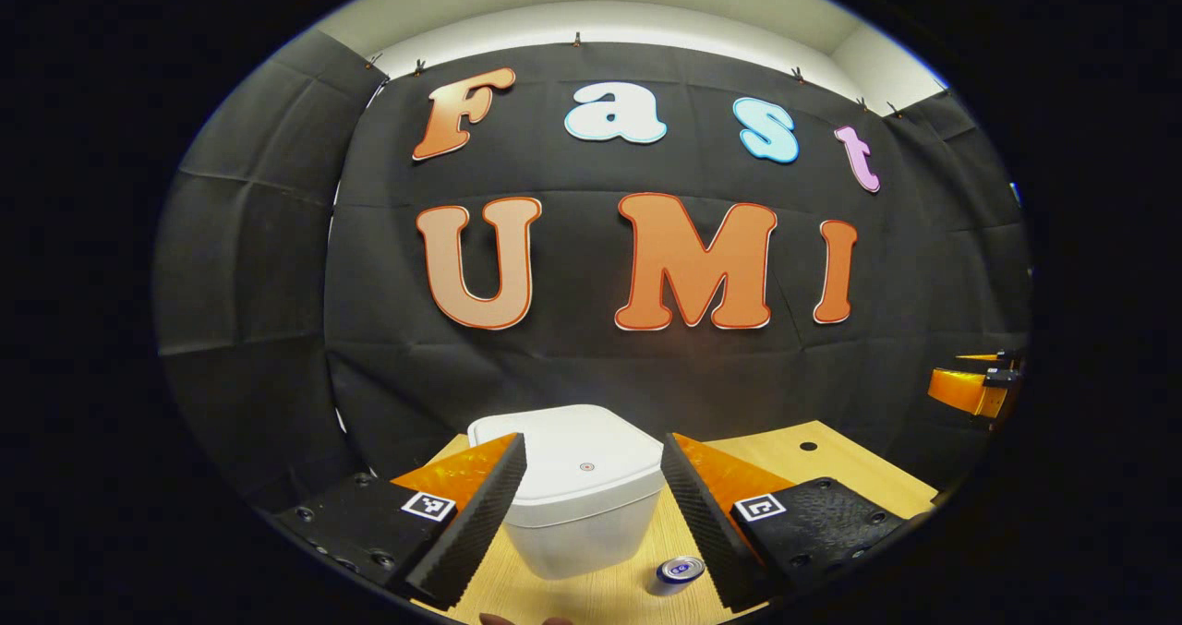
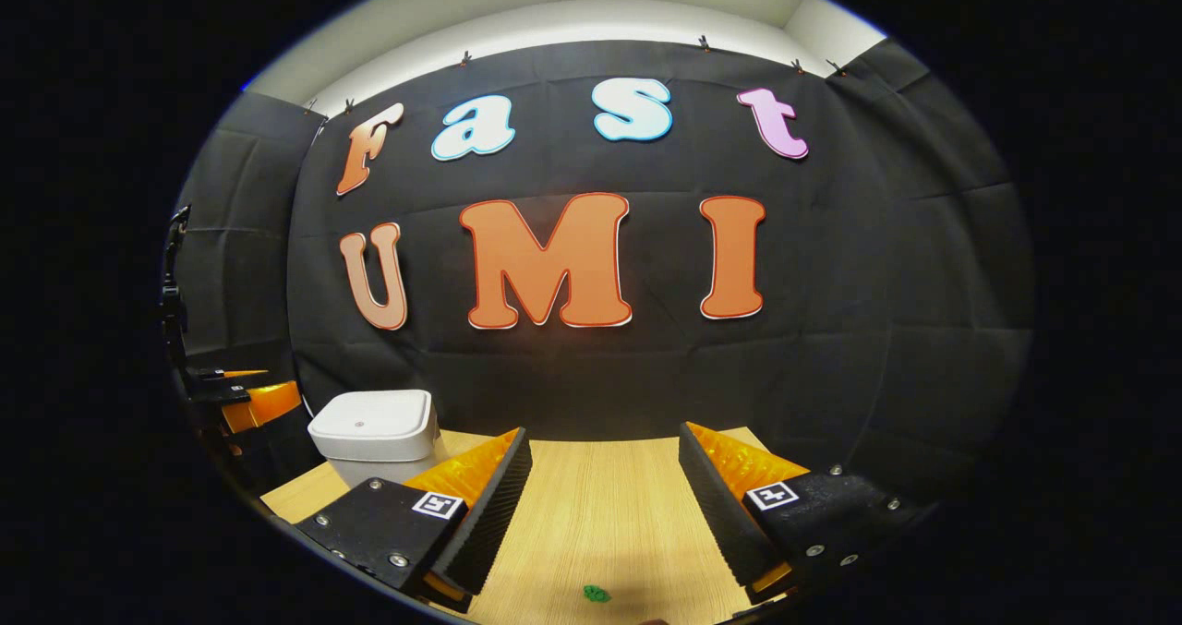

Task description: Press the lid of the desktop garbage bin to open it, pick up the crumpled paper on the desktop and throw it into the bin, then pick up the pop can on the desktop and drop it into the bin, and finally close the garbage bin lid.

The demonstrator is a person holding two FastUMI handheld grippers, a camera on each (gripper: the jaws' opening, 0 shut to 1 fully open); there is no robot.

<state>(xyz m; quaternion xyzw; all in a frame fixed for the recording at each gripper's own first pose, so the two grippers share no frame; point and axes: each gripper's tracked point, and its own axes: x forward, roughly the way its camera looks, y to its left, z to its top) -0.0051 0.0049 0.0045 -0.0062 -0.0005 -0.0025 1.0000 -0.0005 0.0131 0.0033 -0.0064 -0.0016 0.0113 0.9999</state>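
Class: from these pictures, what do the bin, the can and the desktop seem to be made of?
Bin: probably plastic, white, smooth, matt; rounded moulded corners.
Can: likely metal; its silvery top glints.
Desktop: wood or wood-look laminate, pale, with straight grain lines; the pictures cannot tell which.

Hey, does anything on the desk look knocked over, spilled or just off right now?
Nothing stands out. The bin sits upright with its lid shut and level, and the pop can stands upright beside it on the desktop. A small green crumpled scrap lies near the front edge; no spill shows.
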